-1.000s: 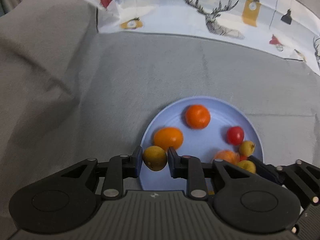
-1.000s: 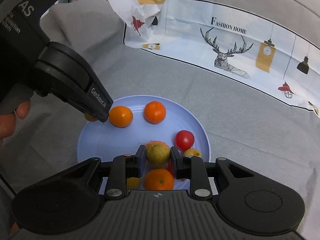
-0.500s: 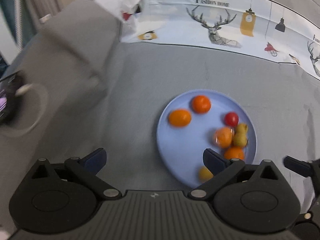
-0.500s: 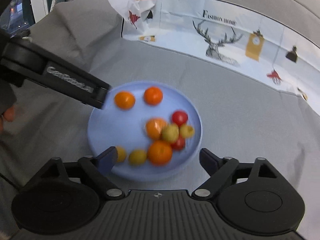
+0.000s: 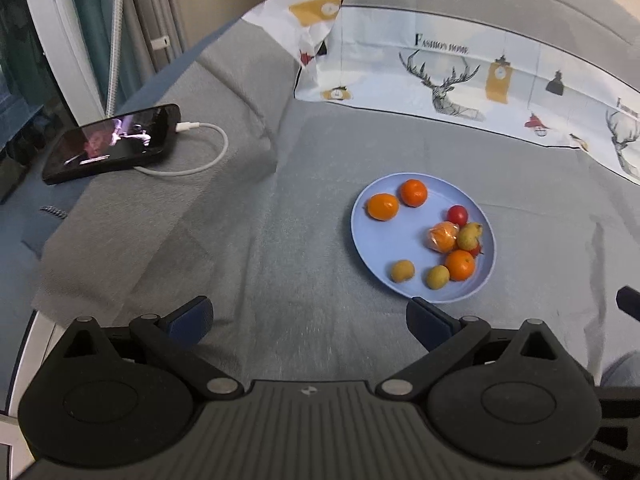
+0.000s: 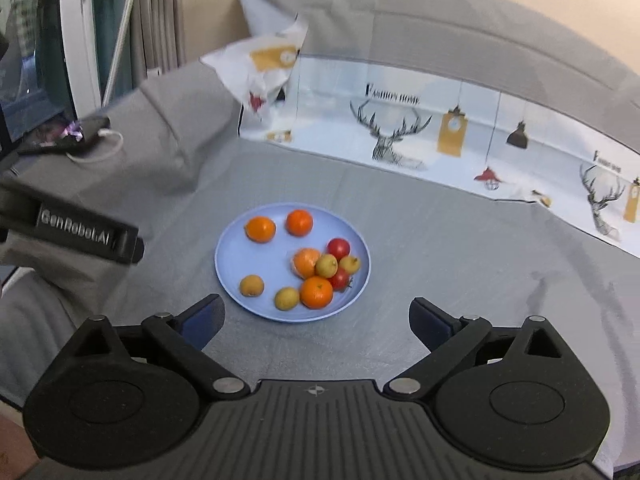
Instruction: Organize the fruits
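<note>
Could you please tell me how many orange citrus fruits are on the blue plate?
4: two at the far rim, one in the middle cluster, one near the front.

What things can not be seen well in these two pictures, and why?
- Second red fruit, left wrist view: mostly hidden behind the orange and a yellow-green fruit.
- Phone, right wrist view: blurred, screen unreadable.
- Left gripper, right wrist view: only one finger shows; the left edge cuts off the rest.
- Plate floor under the fruit cluster: covered.
</note>
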The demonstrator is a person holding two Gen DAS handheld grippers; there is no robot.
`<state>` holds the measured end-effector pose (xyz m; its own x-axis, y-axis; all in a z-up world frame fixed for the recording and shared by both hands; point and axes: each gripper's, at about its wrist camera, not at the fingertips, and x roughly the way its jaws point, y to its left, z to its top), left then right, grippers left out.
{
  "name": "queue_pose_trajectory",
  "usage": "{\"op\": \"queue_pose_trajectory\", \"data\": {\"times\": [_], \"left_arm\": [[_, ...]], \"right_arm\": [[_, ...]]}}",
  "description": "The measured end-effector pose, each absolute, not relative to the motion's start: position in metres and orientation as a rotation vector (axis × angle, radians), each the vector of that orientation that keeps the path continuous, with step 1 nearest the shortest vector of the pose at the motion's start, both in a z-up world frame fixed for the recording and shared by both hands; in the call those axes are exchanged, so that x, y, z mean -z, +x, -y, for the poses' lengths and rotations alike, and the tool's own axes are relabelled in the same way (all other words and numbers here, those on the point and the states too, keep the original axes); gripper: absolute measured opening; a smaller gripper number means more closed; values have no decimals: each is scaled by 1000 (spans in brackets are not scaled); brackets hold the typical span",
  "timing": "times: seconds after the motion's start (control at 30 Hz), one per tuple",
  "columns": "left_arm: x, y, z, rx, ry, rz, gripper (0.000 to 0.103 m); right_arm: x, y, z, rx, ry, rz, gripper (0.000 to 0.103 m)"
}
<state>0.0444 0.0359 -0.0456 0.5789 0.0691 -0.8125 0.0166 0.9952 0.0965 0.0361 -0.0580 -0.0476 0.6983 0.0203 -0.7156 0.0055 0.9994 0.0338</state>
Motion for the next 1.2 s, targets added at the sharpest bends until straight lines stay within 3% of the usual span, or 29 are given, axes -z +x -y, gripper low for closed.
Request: {"op": "queue_pose_trajectory", "data": {"times": [1.2], "left_arm": [[29,-5,-31,12,127,-899,103]], "right_arm": [[17,-22,47,47,-32,-669,101]]}}
